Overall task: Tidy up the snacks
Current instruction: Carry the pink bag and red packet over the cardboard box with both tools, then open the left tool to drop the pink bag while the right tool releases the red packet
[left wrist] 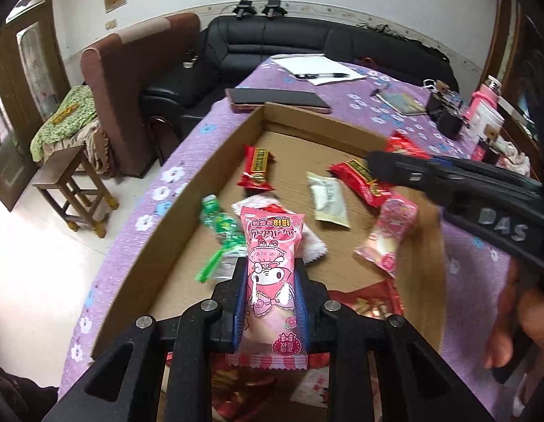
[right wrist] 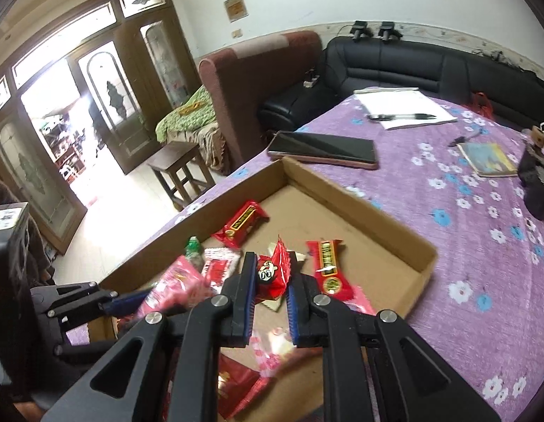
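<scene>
My left gripper (left wrist: pixel 270 267) is shut on a pink My Melody snack packet (left wrist: pixel 272 274) and holds it over the near end of a shallow cardboard box (left wrist: pixel 187 207). My right gripper (right wrist: pixel 271 263) is shut on a small red snack packet (right wrist: pixel 273 274) above the same box (right wrist: pixel 384 232). Inside the box lie red packets (left wrist: pixel 256 168), a white packet (left wrist: pixel 328 197), a green wrapped one (left wrist: pixel 219 225) and a pink one (left wrist: pixel 391 232). The right gripper shows in the left wrist view as a dark arm (left wrist: pixel 458 183) over the box's right side.
The box sits on a purple flowered tablecloth (right wrist: pixel 482 246). Behind it lie a dark phone (right wrist: pixel 324 149), a notepad with a pen (right wrist: pixel 402 112) and a small book (right wrist: pixel 486 158). A black sofa (right wrist: pixel 395 66), a brown armchair (right wrist: pixel 250 81) and a wooden stool (right wrist: pixel 180 168) stand beyond.
</scene>
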